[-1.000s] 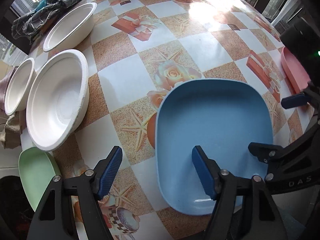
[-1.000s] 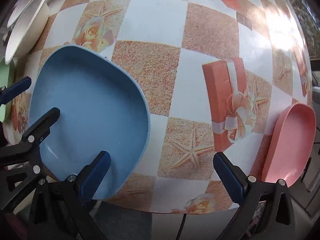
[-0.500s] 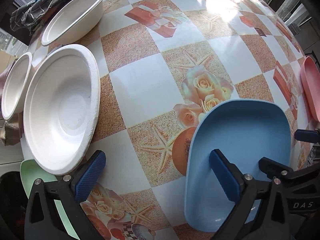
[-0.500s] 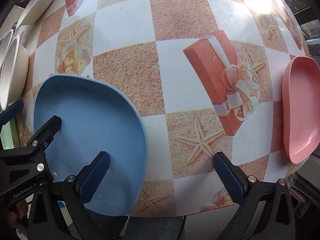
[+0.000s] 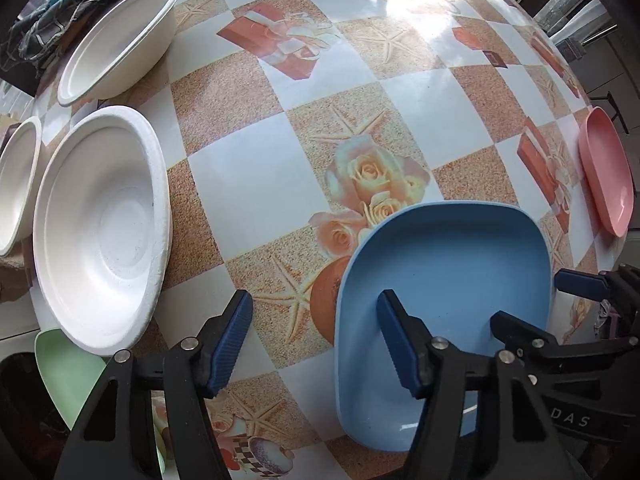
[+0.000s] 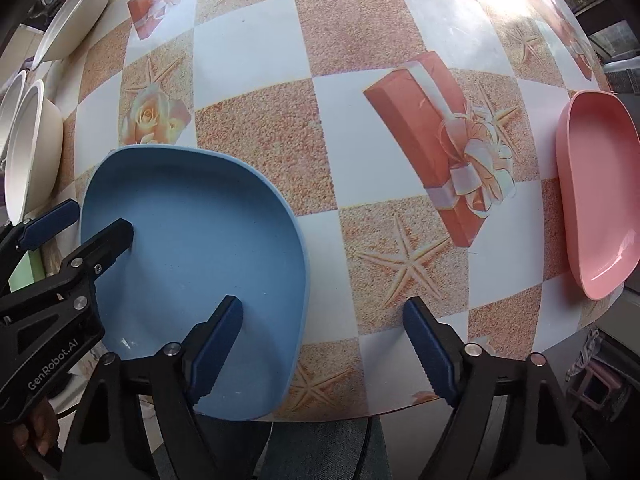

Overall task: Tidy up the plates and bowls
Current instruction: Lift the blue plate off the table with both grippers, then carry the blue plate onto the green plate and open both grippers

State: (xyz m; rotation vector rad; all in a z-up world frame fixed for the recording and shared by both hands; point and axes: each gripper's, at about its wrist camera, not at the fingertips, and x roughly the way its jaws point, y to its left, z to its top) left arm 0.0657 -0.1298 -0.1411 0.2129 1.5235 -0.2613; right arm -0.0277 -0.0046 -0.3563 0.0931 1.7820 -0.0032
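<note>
A blue plate [image 5: 452, 280] lies at the table's front edge; it also shows in the right wrist view [image 6: 192, 248]. My left gripper [image 5: 316, 340] is open, its right finger over the plate's left part, its left finger over the tablecloth. My right gripper [image 6: 324, 344] is open, its left finger over the plate's right part. A pink plate [image 6: 596, 200] lies at the right edge, also in the left wrist view [image 5: 606, 168]. Three white bowls [image 5: 100, 224] [image 5: 120, 36] [image 5: 16, 180] stand at the left. A green plate [image 5: 68, 368] sits at the front left.
The table [image 5: 248, 184] has a checked cloth with roses, starfish and gift boxes. A dark plaid cloth [image 5: 48, 12] lies at the far left corner. The table's front edge [image 6: 400, 408] is just under my right gripper.
The left gripper has shifted left and then back right, so the bowls look nearer. The right gripper's view has swung right, showing more of the pink plate. Both stay open.
</note>
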